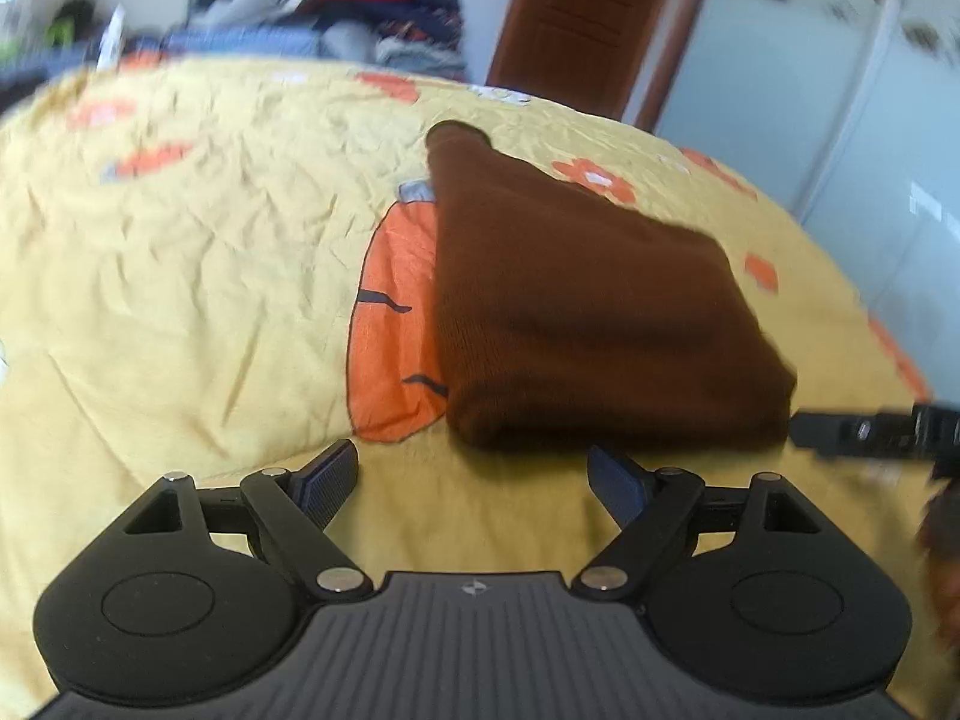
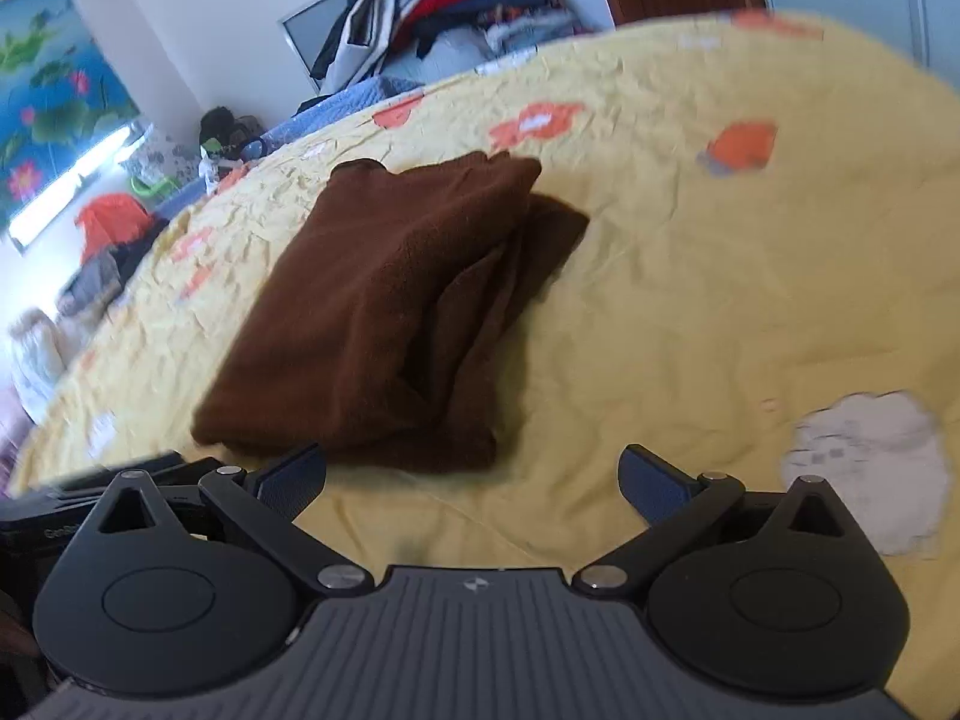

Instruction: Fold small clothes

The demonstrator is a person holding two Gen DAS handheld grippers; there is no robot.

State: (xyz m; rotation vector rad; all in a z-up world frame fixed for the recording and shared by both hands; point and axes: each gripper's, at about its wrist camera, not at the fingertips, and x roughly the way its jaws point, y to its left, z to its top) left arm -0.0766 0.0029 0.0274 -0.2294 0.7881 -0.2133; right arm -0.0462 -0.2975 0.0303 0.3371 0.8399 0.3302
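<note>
A brown knit garment (image 1: 588, 306) lies folded into a thick bundle on the yellow bedspread (image 1: 198, 264). It also shows in the right wrist view (image 2: 384, 312), with stacked layers along its right side. My left gripper (image 1: 474, 480) is open and empty, just short of the bundle's near edge. My right gripper (image 2: 474, 480) is open and empty, at the bundle's near right corner. Part of the right gripper (image 1: 870, 429) shows at the right edge of the left wrist view.
The bedspread has orange flower and pumpkin prints (image 1: 396, 324) and a white patch (image 2: 870, 468). A pile of clothes (image 2: 456, 6) sits beyond the bed's far edge. A brown door (image 1: 576, 18) and pale wardrobe (image 1: 840, 90) stand behind.
</note>
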